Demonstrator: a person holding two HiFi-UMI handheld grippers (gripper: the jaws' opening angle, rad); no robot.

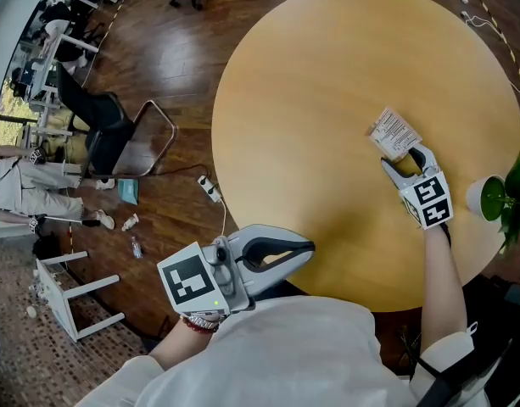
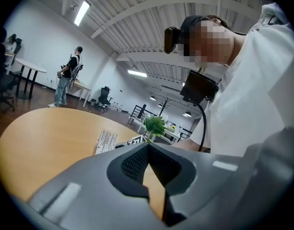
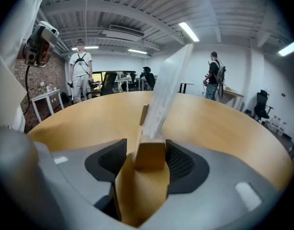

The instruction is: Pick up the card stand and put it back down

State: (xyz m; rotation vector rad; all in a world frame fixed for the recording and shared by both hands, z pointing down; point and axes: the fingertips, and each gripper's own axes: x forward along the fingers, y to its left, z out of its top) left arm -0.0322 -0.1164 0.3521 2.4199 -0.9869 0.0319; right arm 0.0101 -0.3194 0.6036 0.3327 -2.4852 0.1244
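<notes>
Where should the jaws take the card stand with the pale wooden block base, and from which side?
Grip the pale wooden block base across its flat side faces, coming in low over the round wooden table from the block's end. The clear card panel rising from it is only a thin sheet, a poor hold. The right gripper straddles the block this way, jaws open.

White shirt worn; left hand-held gripper and right hand-held gripper are grey

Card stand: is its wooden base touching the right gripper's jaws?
Cannot tell. The right gripper view shows table between the card stand and one jaw of the right gripper, but its other side meets the other jaw without a clear gap.
</notes>
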